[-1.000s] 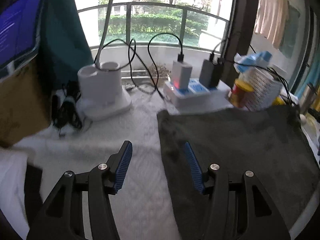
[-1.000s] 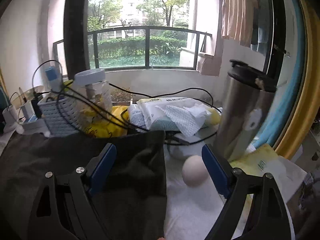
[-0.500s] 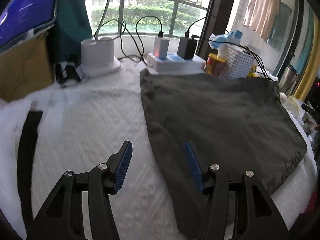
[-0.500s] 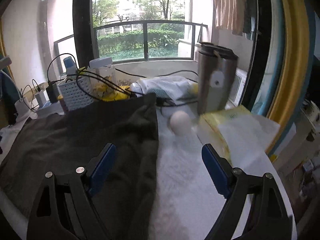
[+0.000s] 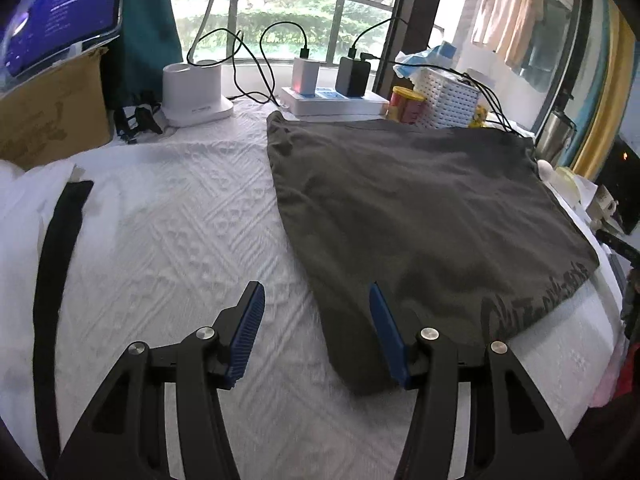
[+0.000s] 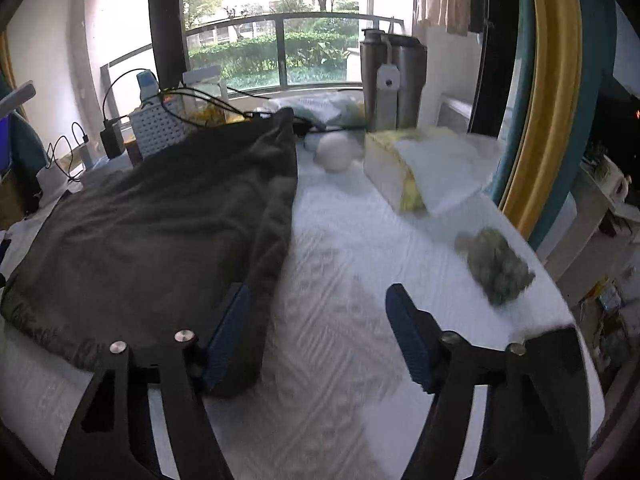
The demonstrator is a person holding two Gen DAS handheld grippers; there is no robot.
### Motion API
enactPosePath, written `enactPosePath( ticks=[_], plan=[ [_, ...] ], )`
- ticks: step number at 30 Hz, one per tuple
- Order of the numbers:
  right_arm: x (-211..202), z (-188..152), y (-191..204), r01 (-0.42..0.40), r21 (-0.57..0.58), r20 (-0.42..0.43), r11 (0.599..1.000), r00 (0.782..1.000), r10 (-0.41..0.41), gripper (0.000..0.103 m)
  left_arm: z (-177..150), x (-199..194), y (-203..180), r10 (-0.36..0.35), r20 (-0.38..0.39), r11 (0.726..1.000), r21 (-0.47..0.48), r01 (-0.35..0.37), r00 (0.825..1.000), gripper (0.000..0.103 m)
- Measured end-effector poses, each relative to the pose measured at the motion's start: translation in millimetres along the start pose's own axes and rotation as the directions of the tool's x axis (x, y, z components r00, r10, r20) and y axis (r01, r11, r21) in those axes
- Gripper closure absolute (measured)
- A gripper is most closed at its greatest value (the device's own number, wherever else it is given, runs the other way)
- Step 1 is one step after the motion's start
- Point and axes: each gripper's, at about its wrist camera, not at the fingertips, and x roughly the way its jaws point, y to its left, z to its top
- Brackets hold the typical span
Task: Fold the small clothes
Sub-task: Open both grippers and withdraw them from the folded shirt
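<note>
No readable text anywhere. Screen (image 5: pixel 60 12) at far left: pale lines on purple ground, too small and blurred to make out. Dark garment (image 5: pixel 420 216): printed lettering along near hem at right corner, seen at slant, illegible. Cardboard box (image 5: pixel 48 116) under screen: faint dark marking, unreadable. Yellow-red can (image 5: pixel 407 103) by white basket: label colours only, no words legible.

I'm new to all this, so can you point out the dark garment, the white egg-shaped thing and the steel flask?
dark garment (image 5: pixel 420 208): left wrist view, middle of the cloth.
white egg-shaped thing (image 6: pixel 334 152): right wrist view, its rounded front.
steel flask (image 6: pixel 394 80): right wrist view, its body.
</note>
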Motion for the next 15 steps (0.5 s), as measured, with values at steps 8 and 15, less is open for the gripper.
enactPosePath(
  ticks=[8, 15],
  plan=[
    [-1, -8, -1, -0.045, 0.006, 0.000, 0.999, 0.999, 0.045, 0.051, -27, -15, -3, 0.009, -0.060, 1.000, 0.016, -0.008, 0.998, 0.045],
    [3, -17, -2, -0.109, 0.018, -0.043, 0.994, 0.993, 0.109, 0.070, -32, -10, -20, 0.012, -0.085, 0.998, 0.067, -0.007, 0.996, 0.045]
  ],
)
